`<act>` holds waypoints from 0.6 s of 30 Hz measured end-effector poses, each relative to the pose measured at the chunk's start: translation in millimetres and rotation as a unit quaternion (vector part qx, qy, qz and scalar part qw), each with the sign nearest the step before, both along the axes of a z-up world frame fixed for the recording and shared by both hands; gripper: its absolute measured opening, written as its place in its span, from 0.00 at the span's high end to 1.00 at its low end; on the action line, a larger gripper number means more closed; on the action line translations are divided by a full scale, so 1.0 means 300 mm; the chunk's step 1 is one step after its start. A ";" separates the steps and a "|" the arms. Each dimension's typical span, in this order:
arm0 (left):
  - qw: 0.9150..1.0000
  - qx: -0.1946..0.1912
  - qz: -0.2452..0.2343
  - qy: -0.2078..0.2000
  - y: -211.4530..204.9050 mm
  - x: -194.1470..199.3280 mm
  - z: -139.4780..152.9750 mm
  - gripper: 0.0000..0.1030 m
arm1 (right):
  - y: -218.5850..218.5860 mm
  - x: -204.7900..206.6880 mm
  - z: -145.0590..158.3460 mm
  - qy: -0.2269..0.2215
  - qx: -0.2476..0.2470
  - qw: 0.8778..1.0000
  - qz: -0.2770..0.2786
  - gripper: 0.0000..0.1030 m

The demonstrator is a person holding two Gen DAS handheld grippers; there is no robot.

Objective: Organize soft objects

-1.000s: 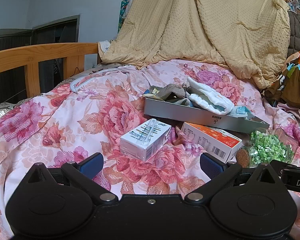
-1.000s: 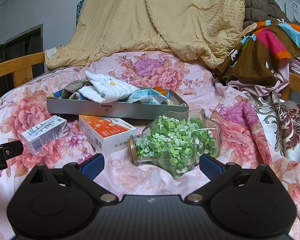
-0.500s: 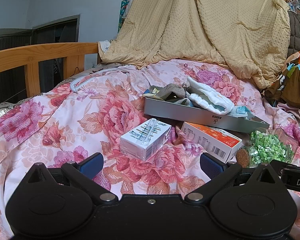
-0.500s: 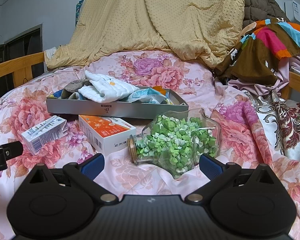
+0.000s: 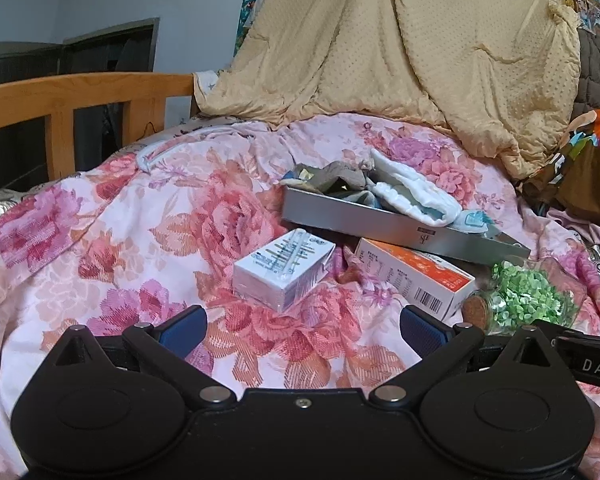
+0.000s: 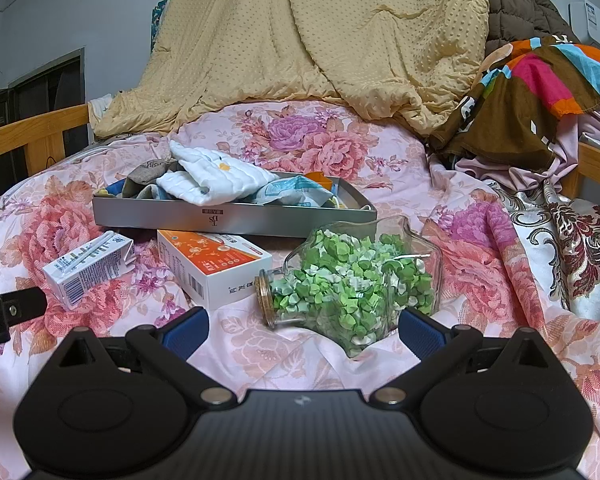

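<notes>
Soft white quilted cloth (image 6: 216,178) lies heaped with grey and blue fabrics, perhaps socks, in the shallow grey cardboard tray (image 6: 236,222) on the floral bedspread (image 5: 140,240). Left gripper (image 5: 302,326) and right gripper (image 6: 302,328) hover spread wide, empty.

Black tongs (image 5: 302,326), blue pads (image 5: 182,326), silver screws

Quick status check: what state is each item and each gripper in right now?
Left gripper: open, empty.
Right gripper: open, empty.
Grey shallow tray: heaped with cloths.
Corked glass jar of green paper bits: on its side, full.
Orange-and-white carton: closed, flat.
Small white drink carton: lying down.
</notes>
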State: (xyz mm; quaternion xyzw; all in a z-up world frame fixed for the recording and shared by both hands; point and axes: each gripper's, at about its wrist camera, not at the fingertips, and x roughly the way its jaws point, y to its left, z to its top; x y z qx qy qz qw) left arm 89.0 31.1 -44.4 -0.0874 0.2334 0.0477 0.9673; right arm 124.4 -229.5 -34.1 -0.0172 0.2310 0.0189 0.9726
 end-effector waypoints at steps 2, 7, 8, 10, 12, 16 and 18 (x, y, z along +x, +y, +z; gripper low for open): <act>1.000 -0.006 0.001 0.002 0.006 -0.001 -0.002 0.01 | -0.001 0.001 0.001 0.000 0.000 1.000 0.000 0.00; 1.000 -0.018 -0.005 0.000 0.018 0.000 -0.001 0.01 | -0.001 0.001 0.001 0.000 0.000 1.000 0.000 0.00; 1.000 -0.019 -0.007 -0.001 0.018 0.000 0.000 0.01 | -0.001 0.001 0.001 0.000 0.000 1.000 0.000 0.00; 1.000 -0.018 -0.010 -0.002 0.015 0.000 0.002 0.01 | -0.001 0.001 0.001 0.000 0.000 1.000 0.000 0.00; 1.000 -0.015 -0.012 -0.003 0.011 -0.002 0.003 0.01 | 0.000 0.001 0.001 0.001 0.000 1.000 0.001 0.00; 1.000 -0.011 -0.012 -0.003 0.007 -0.002 0.003 0.01 | 0.000 0.001 -0.001 0.001 0.000 1.000 0.001 0.00; 1.000 -0.012 -0.012 -0.003 0.009 -0.001 0.003 0.01 | 0.002 0.000 -0.005 0.002 0.000 1.000 0.000 0.00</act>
